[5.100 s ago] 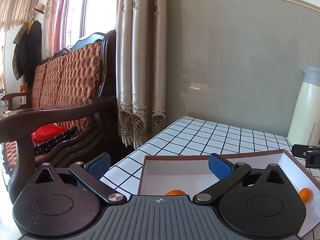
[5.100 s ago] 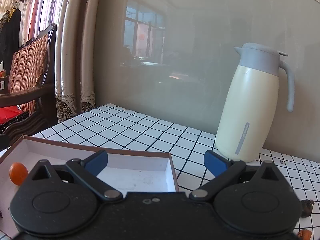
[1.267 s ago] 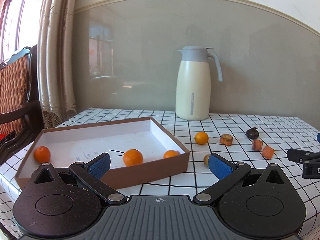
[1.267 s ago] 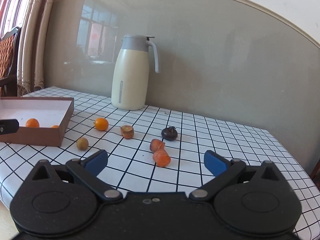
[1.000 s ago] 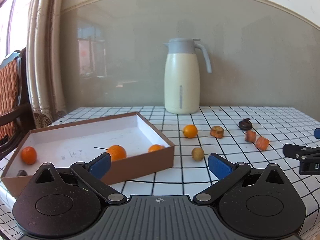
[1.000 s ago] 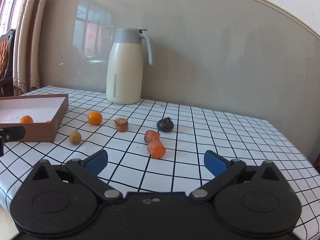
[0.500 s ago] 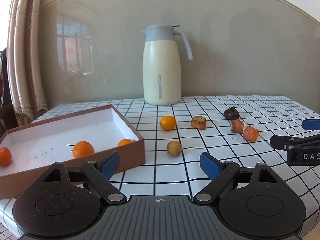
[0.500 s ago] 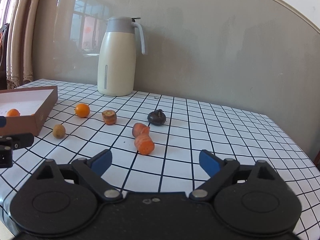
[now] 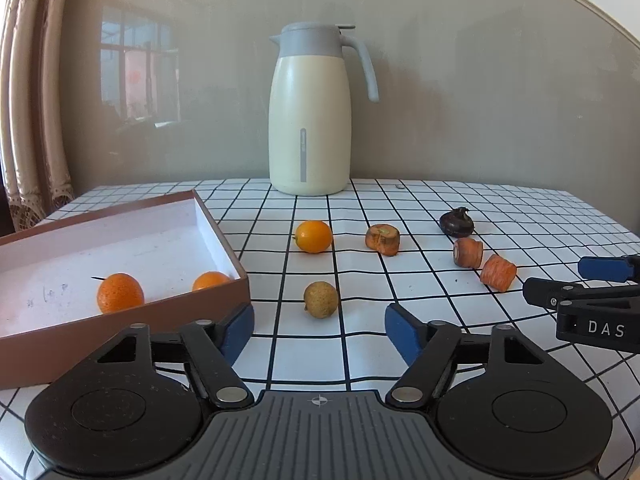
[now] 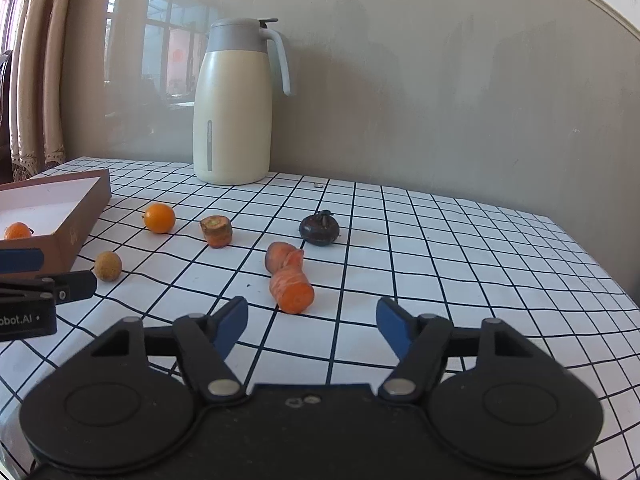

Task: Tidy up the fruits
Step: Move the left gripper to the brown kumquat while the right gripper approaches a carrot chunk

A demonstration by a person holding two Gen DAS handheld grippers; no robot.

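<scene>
Longan [image 9: 320, 299]: round, rough tan skin, just right of the box [image 9: 224, 240], ahead of my left gripper [image 9: 319, 326].
Grippers: my left and right gripper [image 10: 312, 322] both spread, empty.

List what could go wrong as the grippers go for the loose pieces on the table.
1. The small tan fruit and the orange are round and loose on the tablecloth; a nudge from the open left gripper may roll them away.
2. Two carrot pieces touch, so the open right gripper could pinch both.
3. The box wall stands close to the left fingers.
</scene>
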